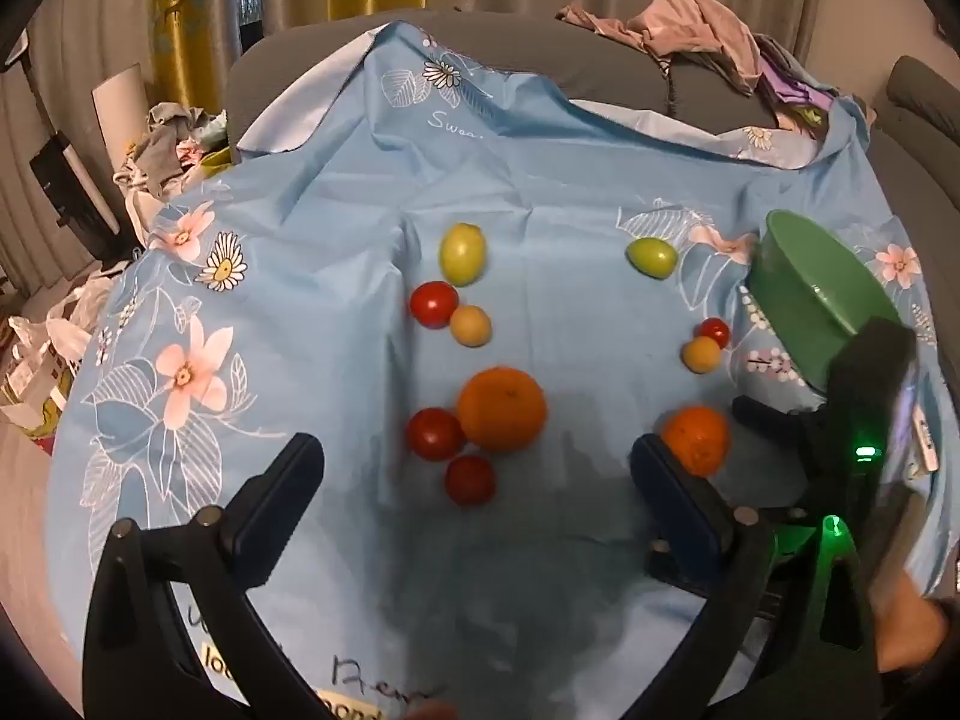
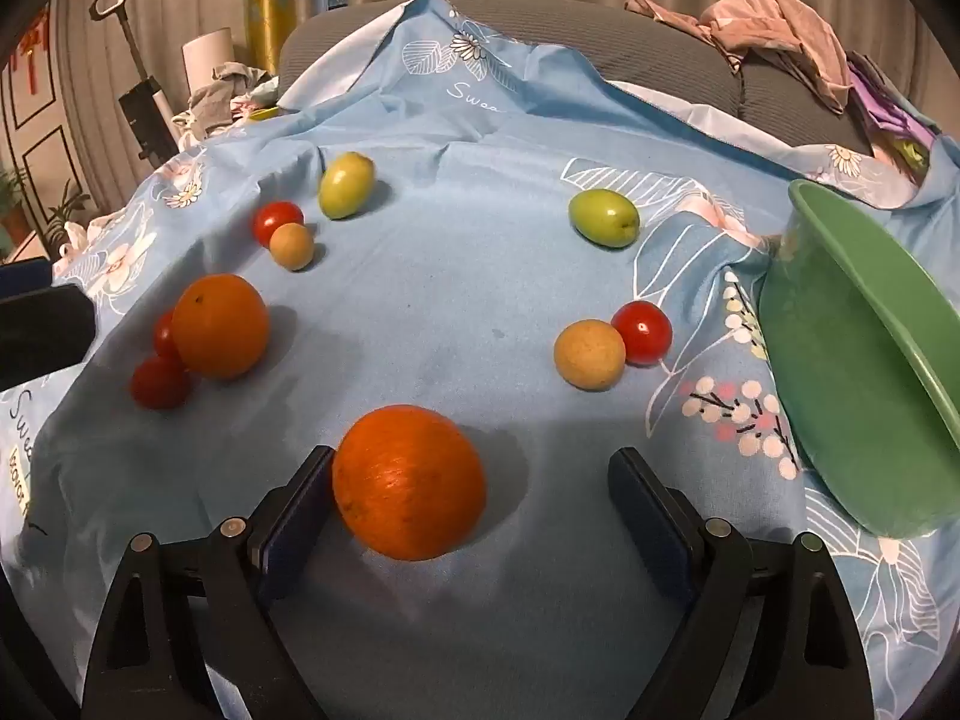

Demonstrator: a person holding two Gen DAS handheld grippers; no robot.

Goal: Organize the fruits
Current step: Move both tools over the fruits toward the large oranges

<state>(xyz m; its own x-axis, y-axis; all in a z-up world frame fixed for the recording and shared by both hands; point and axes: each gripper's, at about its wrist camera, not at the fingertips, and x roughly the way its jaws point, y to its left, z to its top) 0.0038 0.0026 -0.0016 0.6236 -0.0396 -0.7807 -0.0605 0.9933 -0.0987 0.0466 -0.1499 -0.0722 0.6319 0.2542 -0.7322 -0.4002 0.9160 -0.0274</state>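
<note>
Fruits lie on a blue floral cloth [image 1: 540,192]. In the left wrist view a large orange [image 1: 501,409], red tomatoes [image 1: 434,433], a tan round fruit [image 1: 471,326] and a green-yellow fruit [image 1: 462,253] form a left group. My left gripper [image 1: 477,474] is open and empty, just short of that group. My right gripper [image 2: 471,483] is open. A second orange [image 2: 409,482] lies between its fingers, against the left pad [image 2: 300,510]. Beyond it lie a tan fruit [image 2: 589,354], a tomato [image 2: 641,333] and a green fruit [image 2: 603,218].
A green bowl [image 2: 864,372] lies tilted at the right edge of the cloth; it also shows in the left wrist view [image 1: 810,294]. Crumpled pink clothes [image 2: 774,30] lie on the grey sofa back. Clutter and bags [image 1: 54,348] are off to the left.
</note>
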